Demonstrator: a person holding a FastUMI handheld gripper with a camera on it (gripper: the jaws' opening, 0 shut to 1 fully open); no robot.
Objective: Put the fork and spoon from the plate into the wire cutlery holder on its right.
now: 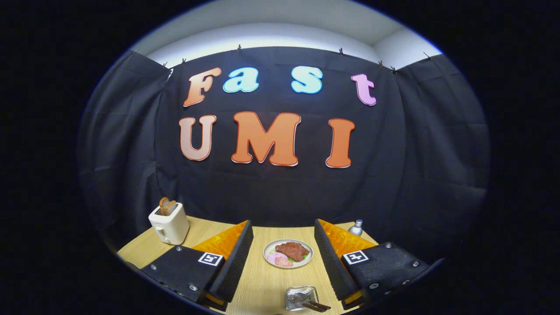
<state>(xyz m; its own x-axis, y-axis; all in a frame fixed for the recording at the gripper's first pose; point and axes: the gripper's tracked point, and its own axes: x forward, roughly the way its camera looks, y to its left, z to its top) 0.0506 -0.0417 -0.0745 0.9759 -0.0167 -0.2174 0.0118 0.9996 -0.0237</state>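
My gripper point(283, 224) stands open above the wooden table, with nothing between its orange and black fingers point(238, 258). Just ahead, framed by the two fingers, is a white plate point(266, 251) holding a brown piece of meat, pink slices and a bit of green. Nearer to me, low between the fingers, stands a shiny cutlery holder point(299, 297). Two dark utensil handles point(317, 306) stick out of it toward the right finger. Which utensils they are I cannot tell. No cutlery is visible on the plate.
A white toaster point(169, 225) with two slices of toast stands at the back left of the table point(262, 284). A small silver bottle point(357, 227) sits at the back right, behind the right finger. Black cloth walls close the booth behind.
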